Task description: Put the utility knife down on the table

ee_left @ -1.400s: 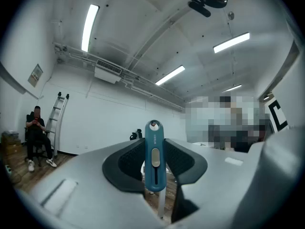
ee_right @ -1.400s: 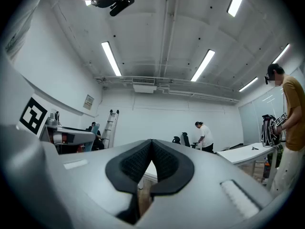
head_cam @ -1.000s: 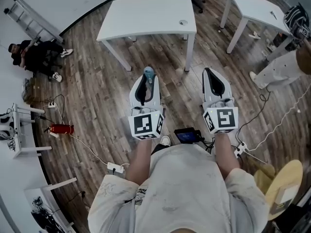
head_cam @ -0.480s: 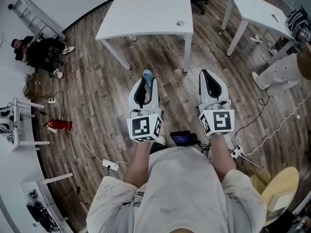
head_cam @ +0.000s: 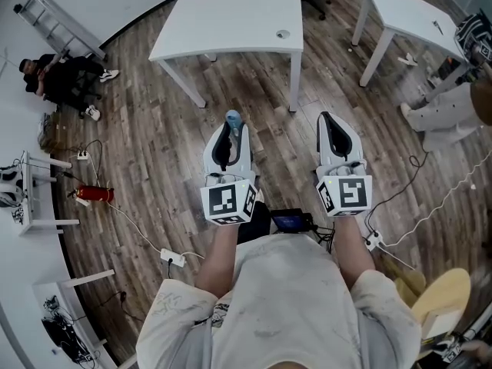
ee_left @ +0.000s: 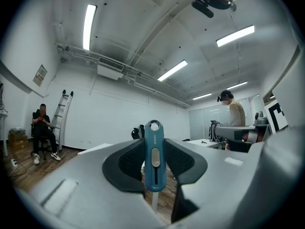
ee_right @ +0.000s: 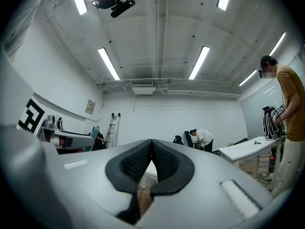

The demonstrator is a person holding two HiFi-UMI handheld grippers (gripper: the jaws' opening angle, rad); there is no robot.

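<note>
A teal utility knife [ee_left: 154,156] stands upright between the black pads of my left gripper [ee_left: 154,163], which is shut on it. From the head view the knife's teal end [head_cam: 234,119] pokes out beyond the left gripper [head_cam: 229,141], held level over the wooden floor. My right gripper [head_cam: 333,133] is alongside it, level too, with its pads [ee_right: 164,161] pressed together on nothing. A white table [head_cam: 231,21] stands ahead of both grippers, a short way beyond the fingertips.
A second white table [head_cam: 407,14] stands at the upper right, with a person [head_cam: 450,110] beside it. Another person sits by a ladder [head_cam: 58,25] at the upper left. Cables, a power strip [head_cam: 171,257] and a red extinguisher [head_cam: 96,194] lie on the floor.
Both grippers have moved forward together toward the white table, which sits slightly nearer. The knife stays gripped in the left gripper.
</note>
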